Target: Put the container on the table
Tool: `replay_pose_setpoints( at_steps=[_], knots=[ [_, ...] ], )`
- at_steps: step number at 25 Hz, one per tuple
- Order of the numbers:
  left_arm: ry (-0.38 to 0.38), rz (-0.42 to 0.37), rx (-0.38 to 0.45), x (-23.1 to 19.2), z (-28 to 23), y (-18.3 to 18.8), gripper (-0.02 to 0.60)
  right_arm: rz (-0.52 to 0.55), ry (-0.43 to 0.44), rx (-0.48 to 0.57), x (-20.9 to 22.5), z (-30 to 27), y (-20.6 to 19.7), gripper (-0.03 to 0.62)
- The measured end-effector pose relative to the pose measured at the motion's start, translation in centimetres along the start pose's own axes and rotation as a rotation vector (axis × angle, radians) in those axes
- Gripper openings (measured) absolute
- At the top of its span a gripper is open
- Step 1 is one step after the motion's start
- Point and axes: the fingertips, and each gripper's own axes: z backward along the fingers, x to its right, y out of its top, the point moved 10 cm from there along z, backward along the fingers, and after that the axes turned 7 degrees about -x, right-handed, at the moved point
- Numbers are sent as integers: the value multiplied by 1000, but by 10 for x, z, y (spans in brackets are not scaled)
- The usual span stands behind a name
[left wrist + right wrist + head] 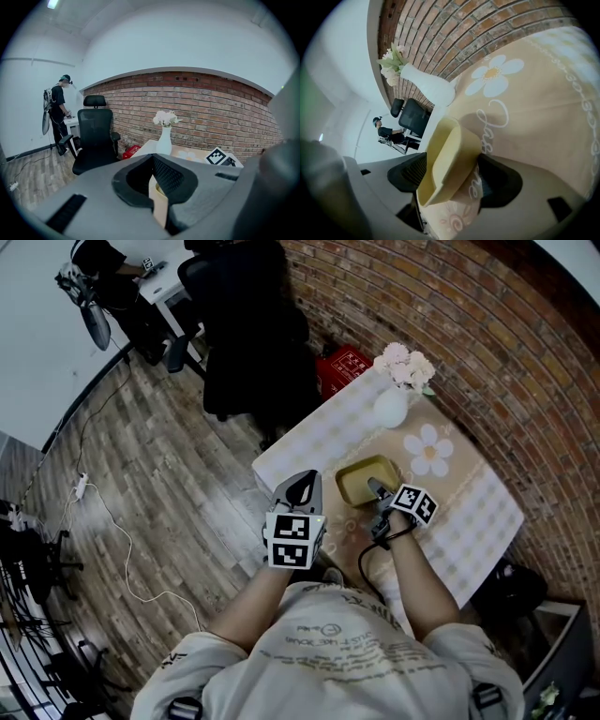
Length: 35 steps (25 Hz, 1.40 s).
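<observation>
A yellow rectangular container [367, 480] stands on the beige flowered cloth of the table [473, 521], near its front left part. My right gripper [377, 491] reaches over the container's near edge. In the right gripper view its jaws stand wide apart on either side of the container's wall [450, 159], and the pads do not press on it. My left gripper [302, 480] hovers at the table's left edge, off to the container's left. Its fingers meet at the tip with nothing between them [152, 161].
A white vase [391, 407] with pale flowers [405, 364] stands at the table's far end. A black office chair [248, 343] and a red box [342, 367] sit on the wood floor beyond. A brick wall [506, 352] runs along the right. A person [58, 112] stands far off.
</observation>
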Motion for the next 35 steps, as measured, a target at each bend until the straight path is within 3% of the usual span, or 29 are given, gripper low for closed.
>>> replay_pose_setpoints(
  at_steps=[6,11,12,14,16,20,35],
  knots=[
    [-37,-30,-2,9,-4,4,6,-32,2,39,8,19,-6,325],
    [-76,-51,6,14,-10,10,5,87,-47,120,-4,43,-8,323],
    [-86,-54,6,16,-12,12,6,127,-65,141,-8,48,-8,307],
    [-107,-60,5,18,-15,14,6,203,-112,194,-18,59,-8,177],
    [-128,-70,3,21,-19,16,6,264,-147,260,-26,70,-7,103],
    [-164,-91,8,25,-25,22,6,385,-206,398,-45,90,-4,21],
    [-347,-139,43,39,-43,46,6,691,-272,742,-120,165,-10,2]
  ],
)
